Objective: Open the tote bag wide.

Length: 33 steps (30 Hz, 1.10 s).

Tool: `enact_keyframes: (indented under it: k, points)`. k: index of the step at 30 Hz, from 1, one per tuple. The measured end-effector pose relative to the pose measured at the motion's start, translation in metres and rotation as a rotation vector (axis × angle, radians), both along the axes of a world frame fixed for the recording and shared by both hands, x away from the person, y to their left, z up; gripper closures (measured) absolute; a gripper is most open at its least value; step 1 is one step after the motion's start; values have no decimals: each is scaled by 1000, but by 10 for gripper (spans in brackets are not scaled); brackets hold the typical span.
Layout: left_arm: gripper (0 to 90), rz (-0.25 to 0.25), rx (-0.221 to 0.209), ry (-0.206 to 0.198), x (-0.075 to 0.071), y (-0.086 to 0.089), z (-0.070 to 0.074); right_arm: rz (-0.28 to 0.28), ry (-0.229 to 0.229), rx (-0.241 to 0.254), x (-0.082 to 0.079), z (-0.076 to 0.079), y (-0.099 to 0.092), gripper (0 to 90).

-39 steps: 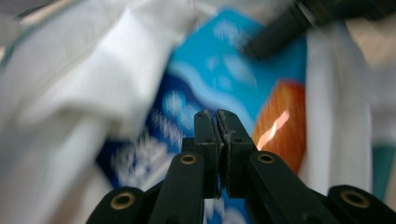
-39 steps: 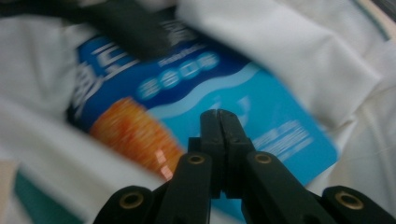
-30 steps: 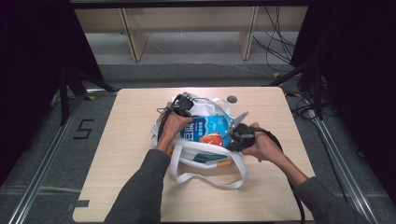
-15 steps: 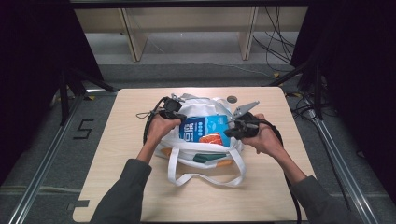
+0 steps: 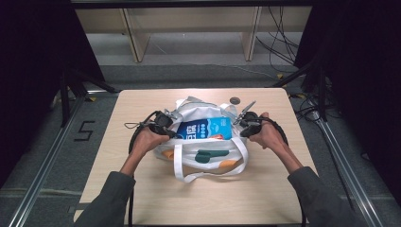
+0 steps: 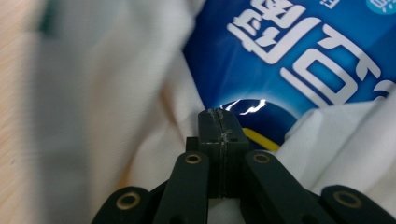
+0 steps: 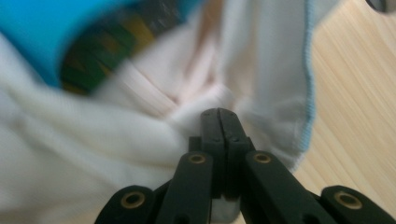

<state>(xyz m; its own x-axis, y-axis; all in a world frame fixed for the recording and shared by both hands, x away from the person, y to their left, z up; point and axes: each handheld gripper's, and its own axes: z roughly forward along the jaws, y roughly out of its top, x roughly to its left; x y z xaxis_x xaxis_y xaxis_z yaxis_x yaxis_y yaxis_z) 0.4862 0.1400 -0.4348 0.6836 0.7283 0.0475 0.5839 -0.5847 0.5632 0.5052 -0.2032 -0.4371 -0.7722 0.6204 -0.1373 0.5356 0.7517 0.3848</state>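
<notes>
Grippers clamp the cloth of a white tote bag (image 5: 208, 153) at centre frame on the table (image 5: 142, 194): left gripper (image 5: 166, 128) on its left edge, right gripper (image 5: 242, 126) on its right. Soft and limp, the bag probably sags around the blue packet (image 5: 206, 128) inside, so hems or straps look the surest hold.

Dark grey sleeves (image 5: 106, 198); each black hand-held gripper (image 6: 218, 122) has brass-coloured rivets.
</notes>
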Motion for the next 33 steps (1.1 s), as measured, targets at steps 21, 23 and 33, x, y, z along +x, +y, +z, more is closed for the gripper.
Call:
enact_keyframes:
  k: [21, 23, 33]
  points:
    - [895, -126, -43, 12, -69, -22, -25, 185, 29, 125, -63, -4, 8, 900]
    - [895, -146, 1, -25, -73, -24, -22, 170, 47, 106, -67, -6, 10, 900]
    - [846, 36, -145, -214, -23, -9, 29, 88, -214, 260, -21, 50, 10, 900]
